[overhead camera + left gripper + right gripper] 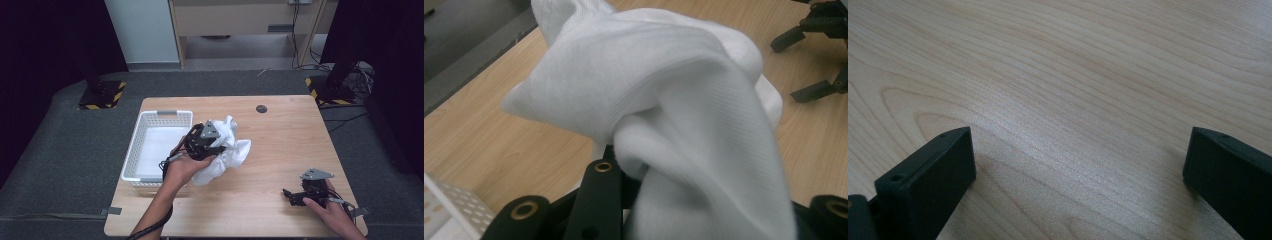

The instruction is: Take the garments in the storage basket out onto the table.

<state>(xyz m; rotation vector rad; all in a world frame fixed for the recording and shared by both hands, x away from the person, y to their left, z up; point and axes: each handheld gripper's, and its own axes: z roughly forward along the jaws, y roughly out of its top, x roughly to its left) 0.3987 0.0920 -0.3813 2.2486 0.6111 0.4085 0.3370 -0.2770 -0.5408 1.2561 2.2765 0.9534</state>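
A crumpled white cloth [231, 151] hangs bunched just above the wooden table [285, 140], right of the basket. My left gripper [221, 148] is shut on the cloth from its left side. In the left gripper view the cloth [664, 100] drapes over and between the black jaws, hiding their tips, with my left gripper [704, 200] clamped into its folds. My right gripper [288, 196] rests low at the table's front right, open and pointing left. Its jaws stand wide apart over bare wood in the right gripper view, my right gripper [1078, 165] holding nothing. The left gripper view also catches the right gripper [799, 65] farther off.
A white perforated plastic basket [134, 150] stands at the table's left side; its corner [449, 205] lies close to my left gripper. A small dark round disc [261, 108] lies near the far edge. Black stands with yellow-striped bases [102, 95] sit on the floor beyond.
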